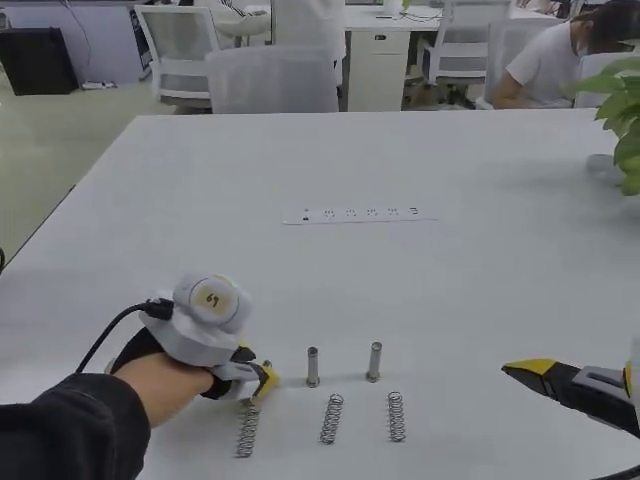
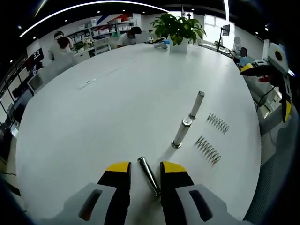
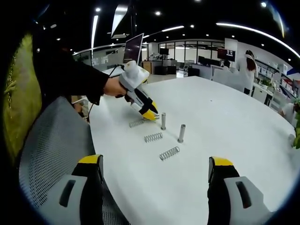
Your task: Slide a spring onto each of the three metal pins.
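Two metal pins stand upright near the front of the white table (image 1: 330, 170), one (image 1: 313, 367) left of the other (image 1: 375, 362). A third pin (image 2: 149, 176) leans between the narrowly set jaws of my left gripper (image 2: 146, 168), which sits just left of the standing pins (image 1: 262, 378) and looks shut on it. Three springs lie in a row in front of the pins: left (image 1: 247, 428), middle (image 1: 332, 418), right (image 1: 396, 416). My right gripper (image 3: 155, 161) is wide open and holds nothing; it hovers at the table's front right (image 1: 530, 370), well away from the springs (image 3: 169, 153).
A flush power strip (image 1: 358, 214) sits mid-table. A potted plant (image 1: 625, 120) stands at the right edge. A grey mesh chair (image 3: 51, 150) is by the near table edge. Chairs and a seated person (image 1: 555, 60) are beyond the far edge.
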Demonstrator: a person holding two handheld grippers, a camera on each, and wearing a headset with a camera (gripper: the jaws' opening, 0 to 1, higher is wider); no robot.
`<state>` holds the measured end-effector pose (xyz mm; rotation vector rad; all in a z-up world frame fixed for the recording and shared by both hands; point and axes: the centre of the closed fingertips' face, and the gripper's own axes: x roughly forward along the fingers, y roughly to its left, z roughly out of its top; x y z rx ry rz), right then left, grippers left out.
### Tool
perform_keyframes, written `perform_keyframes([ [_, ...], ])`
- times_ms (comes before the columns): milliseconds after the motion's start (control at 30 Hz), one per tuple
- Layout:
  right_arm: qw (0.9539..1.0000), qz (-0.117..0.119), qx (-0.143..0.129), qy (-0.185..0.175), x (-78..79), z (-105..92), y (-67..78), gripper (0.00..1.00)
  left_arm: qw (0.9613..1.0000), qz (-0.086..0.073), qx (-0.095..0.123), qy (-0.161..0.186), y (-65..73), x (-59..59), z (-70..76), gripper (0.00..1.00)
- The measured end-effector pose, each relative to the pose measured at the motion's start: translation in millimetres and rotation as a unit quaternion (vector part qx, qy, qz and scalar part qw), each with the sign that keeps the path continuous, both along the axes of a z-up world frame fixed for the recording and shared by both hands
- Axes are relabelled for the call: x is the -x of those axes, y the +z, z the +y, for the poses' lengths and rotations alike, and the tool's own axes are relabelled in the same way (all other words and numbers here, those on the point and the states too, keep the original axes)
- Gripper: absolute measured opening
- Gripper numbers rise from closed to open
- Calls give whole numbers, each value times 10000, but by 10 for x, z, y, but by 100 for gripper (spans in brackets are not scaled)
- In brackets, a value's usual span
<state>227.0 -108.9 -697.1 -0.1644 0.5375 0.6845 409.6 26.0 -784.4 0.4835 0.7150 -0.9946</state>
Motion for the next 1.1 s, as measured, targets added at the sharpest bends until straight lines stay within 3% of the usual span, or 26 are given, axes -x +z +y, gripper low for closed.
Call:
perform_keyframes([
  [700, 10000, 27, 9, -31, 8, -18, -10, 91, 9998, 83, -193, -43, -83, -32, -22, 6],
  [1100, 10000, 39, -4, -36, 9, -20, -15, 90, 9996, 50, -258, -38, -86, -58, -21, 3],
])
